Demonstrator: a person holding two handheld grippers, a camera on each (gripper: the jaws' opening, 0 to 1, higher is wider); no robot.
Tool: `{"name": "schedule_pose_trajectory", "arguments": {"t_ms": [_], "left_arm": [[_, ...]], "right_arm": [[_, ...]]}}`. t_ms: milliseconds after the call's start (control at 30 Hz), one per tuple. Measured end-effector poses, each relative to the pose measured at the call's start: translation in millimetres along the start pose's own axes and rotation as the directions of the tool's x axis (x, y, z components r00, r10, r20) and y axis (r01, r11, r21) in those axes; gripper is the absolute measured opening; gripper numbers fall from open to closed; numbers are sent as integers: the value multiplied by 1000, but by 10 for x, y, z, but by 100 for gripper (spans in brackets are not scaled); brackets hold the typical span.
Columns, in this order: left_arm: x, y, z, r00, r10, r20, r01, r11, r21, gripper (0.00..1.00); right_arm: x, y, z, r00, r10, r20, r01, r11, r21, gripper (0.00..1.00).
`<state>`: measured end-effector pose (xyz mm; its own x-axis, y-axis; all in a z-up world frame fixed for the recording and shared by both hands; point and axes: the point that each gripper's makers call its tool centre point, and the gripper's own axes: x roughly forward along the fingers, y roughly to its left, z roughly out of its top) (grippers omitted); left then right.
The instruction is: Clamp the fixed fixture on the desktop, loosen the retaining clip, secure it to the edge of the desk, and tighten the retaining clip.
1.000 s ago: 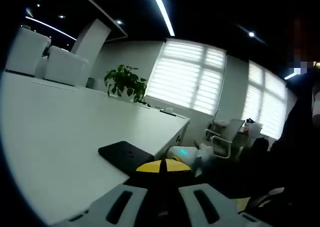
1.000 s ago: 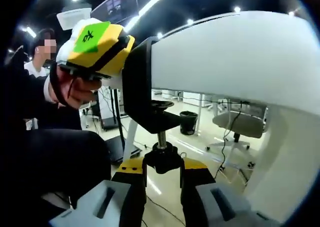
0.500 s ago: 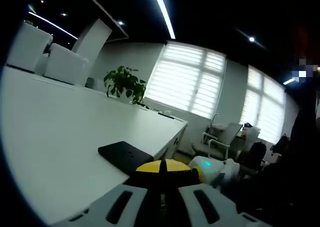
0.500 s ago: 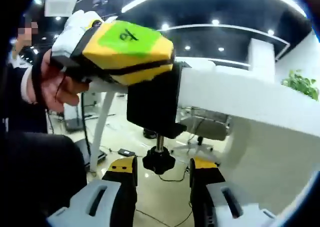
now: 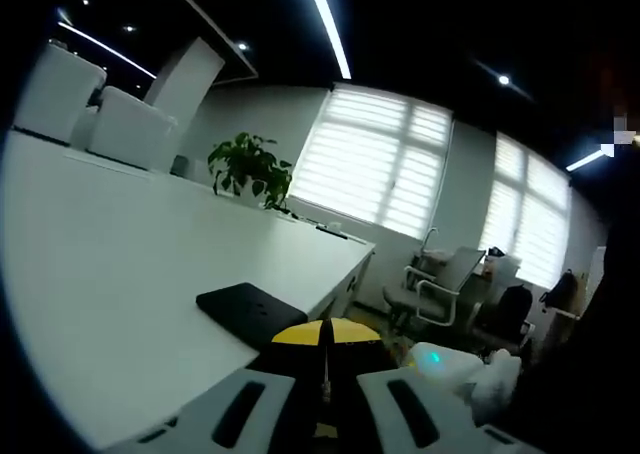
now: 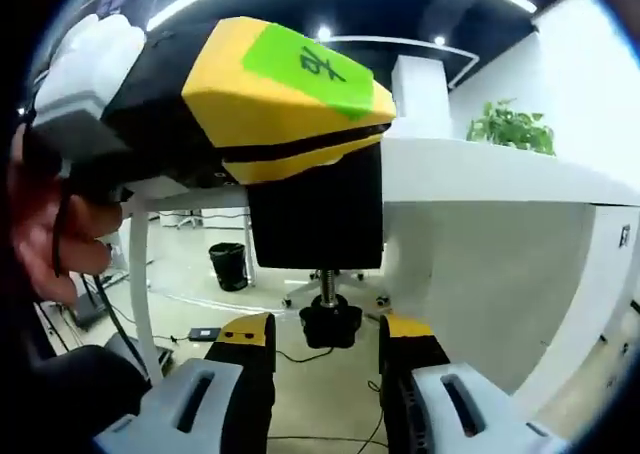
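— Starting with the biggest item: what carries the fixture?
— Long white desk, smooth top. In the right gripper view its edge runs across at mid height, white side panel below.

— The fixture itself?
— Matte black C-shaped clamp fixture, blocky body. It straddles the desk edge: flat black plate lying on the desktop in the left gripper view, the body hanging below the edge in the right gripper view. A thin bright threaded rod drops from the underside to a round black lobed retaining knob.

— Left gripper?
— Yellow-and-black left gripper with a green label, seen from the side in the right gripper view, pressed against the top of the clamp, a hand behind it. In its own view the grey-and-yellow jaws stand close together with only a thin slit between them, at the near end of the plate; cannot tell for certain what they pinch.

— Right gripper?
— Grey-and-yellow right gripper, jaws parted, one either side of the knob with a visible gap on each side, so not gripping it.

— Anything smaller in the background?
— Green potted plant at the desk's far end, white office chair near the blinds.
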<state>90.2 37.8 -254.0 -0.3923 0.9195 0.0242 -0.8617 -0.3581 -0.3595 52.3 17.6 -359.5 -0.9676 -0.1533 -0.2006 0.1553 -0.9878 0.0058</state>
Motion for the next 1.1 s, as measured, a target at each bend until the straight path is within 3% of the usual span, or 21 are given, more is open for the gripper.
{"name": "schedule_pose_trajectory", "arguments": {"t_ms": [333, 433, 467, 500, 567, 767, 967, 1000, 1100], "left_arm": [[1, 5, 0, 1000, 1, 1, -1, 1000, -2, 1], [1, 9, -1, 1000, 1, -1, -1, 1000, -4, 1], [1, 10, -1, 1000, 1, -1, -1, 1000, -5, 1], [2, 10, 3, 1000, 1, 0, -1, 1000, -5, 1], [-2, 8, 4, 1000, 1, -1, -1, 1000, -4, 1], [-10, 13, 5, 1000, 1, -4, -1, 1000, -4, 1], [-15, 5, -1, 1000, -1, -13, 1, 1000, 4, 1], [-16, 3, -1, 1000, 0, -13, 0, 1000, 4, 1], [-17, -2, -4, 1000, 1, -17, -1, 1000, 6, 1]], "right_arm": [[9, -54, -41, 1000, -15, -9, 15, 1000, 4, 38], [23, 6, -6, 1000, -6, 4, 6, 1000, -15, 29], [24, 35, -39, 1000, 3, -18, -4, 999, -39, 25], [27, -6, -24, 1000, -25, -5, 24, 998, -49, 24], [30, -16, -31, 1000, -25, -6, 25, 999, -22, 24], [41, -13, -35, 1000, -15, -7, 15, 999, -40, 23], [71, 15, -23, 994, 107, -27, -109, 990, -85, 23], [73, 20, -20, 988, 152, -37, -156, 979, -131, 23], [113, 20, -27, 974, 218, -61, -225, 963, -147, 23]]}}
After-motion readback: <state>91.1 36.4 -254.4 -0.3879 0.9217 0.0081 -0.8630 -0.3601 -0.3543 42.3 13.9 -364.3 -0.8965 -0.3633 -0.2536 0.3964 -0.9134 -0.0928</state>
